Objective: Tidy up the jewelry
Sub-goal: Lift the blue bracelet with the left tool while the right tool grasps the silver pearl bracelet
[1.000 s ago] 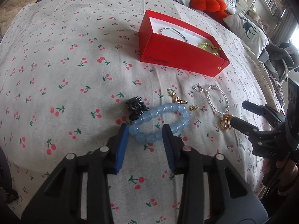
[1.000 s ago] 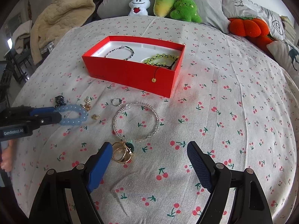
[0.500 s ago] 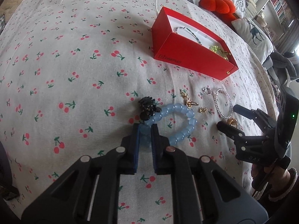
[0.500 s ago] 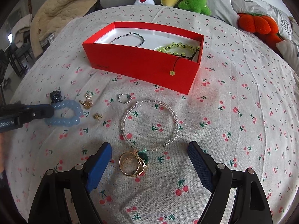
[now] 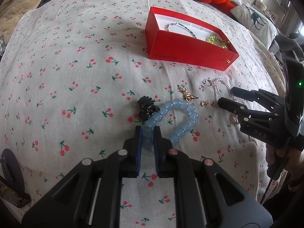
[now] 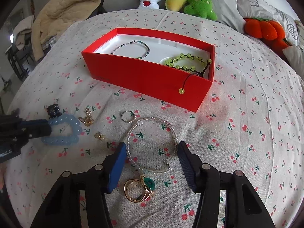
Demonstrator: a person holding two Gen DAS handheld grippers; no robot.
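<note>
Left tongs point(image 5: 147, 133) pinch the blue bead bracelet point(image 5: 178, 117) beside a black clip point(image 5: 146, 107); right tongs point(image 6: 152, 157), closing, straddle the clear bracelet point(image 6: 152, 144).

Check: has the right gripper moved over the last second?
Yes. The right gripper went forward toward the red box; its jaws, just closing, now straddle the clear bead bracelet, not yet gripping it.

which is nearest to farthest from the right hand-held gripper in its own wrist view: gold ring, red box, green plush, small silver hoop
From the right hand-held gripper:
1. gold ring, lying between its open fingers, near their base
2. small silver hoop, ahead and slightly left on the cloth
3. red box, farther ahead, centre
4. green plush, at the far pillows
</note>
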